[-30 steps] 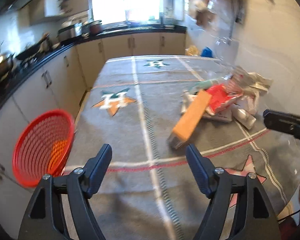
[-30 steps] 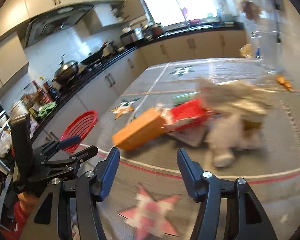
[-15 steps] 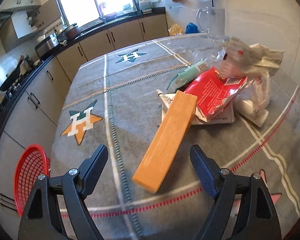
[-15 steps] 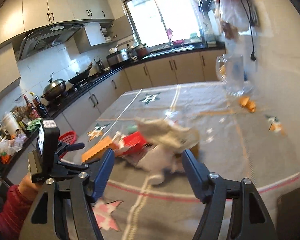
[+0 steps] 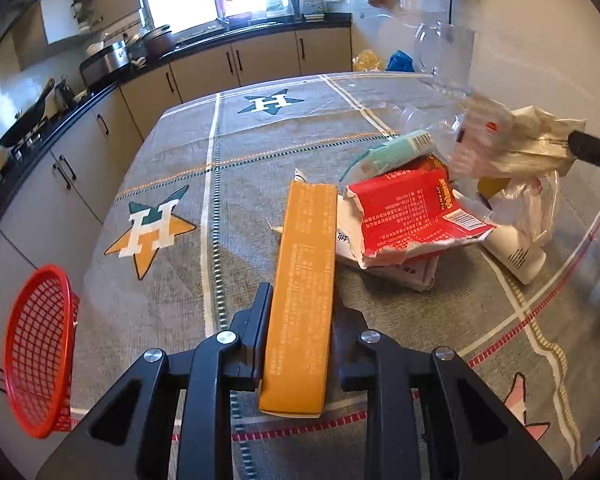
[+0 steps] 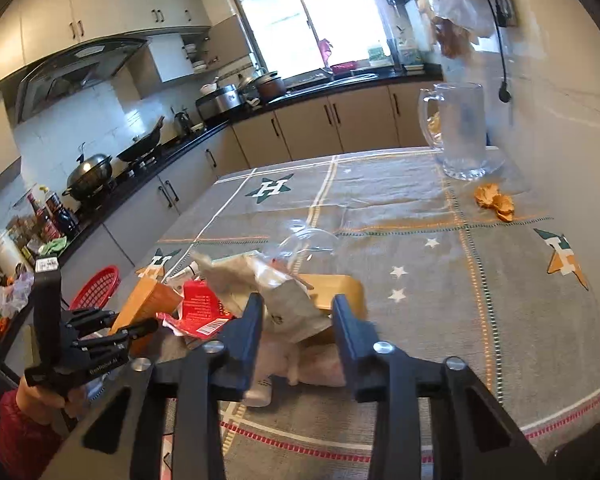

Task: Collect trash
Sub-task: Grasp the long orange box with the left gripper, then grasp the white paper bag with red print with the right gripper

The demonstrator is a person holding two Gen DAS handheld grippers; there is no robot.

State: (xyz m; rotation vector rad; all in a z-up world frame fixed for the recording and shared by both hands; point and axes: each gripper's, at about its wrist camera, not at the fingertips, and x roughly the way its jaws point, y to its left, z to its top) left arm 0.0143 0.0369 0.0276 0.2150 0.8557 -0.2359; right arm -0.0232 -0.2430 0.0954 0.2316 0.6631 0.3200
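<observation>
Your orange box (image 5: 304,292) lies at the near end of the trash pile (image 5: 440,208) on the surface (image 5: 260,148), its far end leaning against the torn red wrapper (image 5: 412,216). Your left tongs (image 5: 300,320) are closing on its near half, one jaw against each long side, and the grip looks nearly made. Let them clamp firmly before you lift, then raise the near end gently so the far end slides free of the wrapper without dragging the pile along. The red basket (image 5: 40,348), off the surface's edge to the left of the box, is probably where it goes. Your right tongs (image 6: 296,320) are closing too, around a crumpled pale bag (image 6: 284,300) at the pile's other side; whether the pads press it yet I cannot tell. Both tongs slope downward toward the pile, and your left hand (image 6: 40,396) grips its handle low beside the box.
</observation>
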